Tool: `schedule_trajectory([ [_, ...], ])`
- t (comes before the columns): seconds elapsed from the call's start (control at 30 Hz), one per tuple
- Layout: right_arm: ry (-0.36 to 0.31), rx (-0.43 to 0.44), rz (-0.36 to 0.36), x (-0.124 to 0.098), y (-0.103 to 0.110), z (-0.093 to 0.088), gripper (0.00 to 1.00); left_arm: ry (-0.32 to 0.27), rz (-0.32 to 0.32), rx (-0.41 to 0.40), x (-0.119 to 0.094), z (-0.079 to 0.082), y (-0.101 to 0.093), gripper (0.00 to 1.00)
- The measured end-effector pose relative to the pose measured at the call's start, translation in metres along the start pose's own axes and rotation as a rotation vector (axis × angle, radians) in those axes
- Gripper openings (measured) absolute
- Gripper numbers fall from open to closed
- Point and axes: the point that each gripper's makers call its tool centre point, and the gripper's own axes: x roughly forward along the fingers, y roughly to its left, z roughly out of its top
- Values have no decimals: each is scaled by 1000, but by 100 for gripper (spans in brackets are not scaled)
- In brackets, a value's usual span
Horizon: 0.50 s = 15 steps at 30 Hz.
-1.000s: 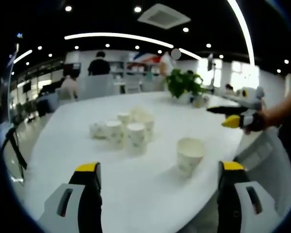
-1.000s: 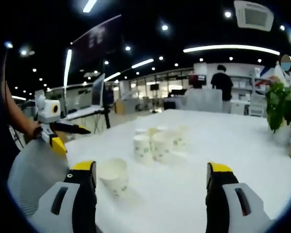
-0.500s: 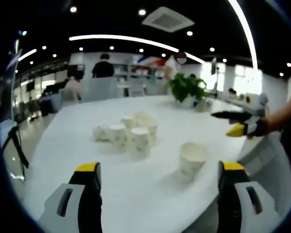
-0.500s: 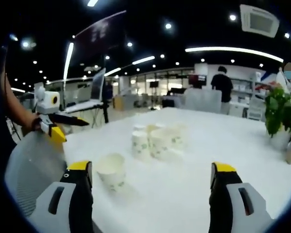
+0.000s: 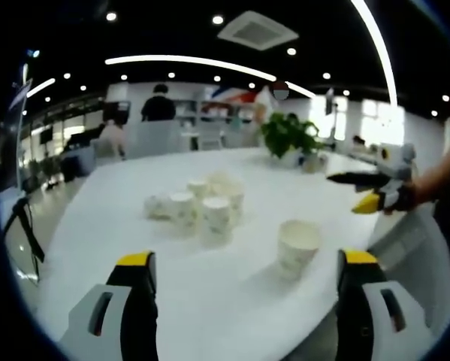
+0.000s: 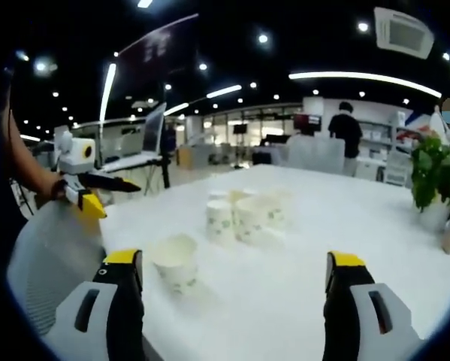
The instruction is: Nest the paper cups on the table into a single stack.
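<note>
Right now both grippers, left [image 5: 243, 301] & right [image 6: 236, 301], hang wide, empty. Lone cup [image 5: 297, 247] sits near table [image 5: 209, 301] edge; cluster [image 5: 198, 203] mid-table. Risk: light cups tip w/ off-centre jaws.

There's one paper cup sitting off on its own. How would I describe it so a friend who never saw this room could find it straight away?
Start at the big white table and find the huddle of paper cups near its middle. Come from there toward the table's near edge, away from the potted plant. The lone cup stands upright and open-mouthed with bare table all round it, touching no other cup.
</note>
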Motion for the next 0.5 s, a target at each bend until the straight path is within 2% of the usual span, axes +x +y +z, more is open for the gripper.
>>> schedule_trajectory([
  [0.27,-5,31,-15,-2,-5,-1,100,10,2,3,0,-2,0,99],
  [0.4,3,13,0,1,0,-2,100,39,47,21,0,-7,8,99],
  [0.5,8,18,0,0,0,-3,100,19,40,26,0,-4,6,99],
])
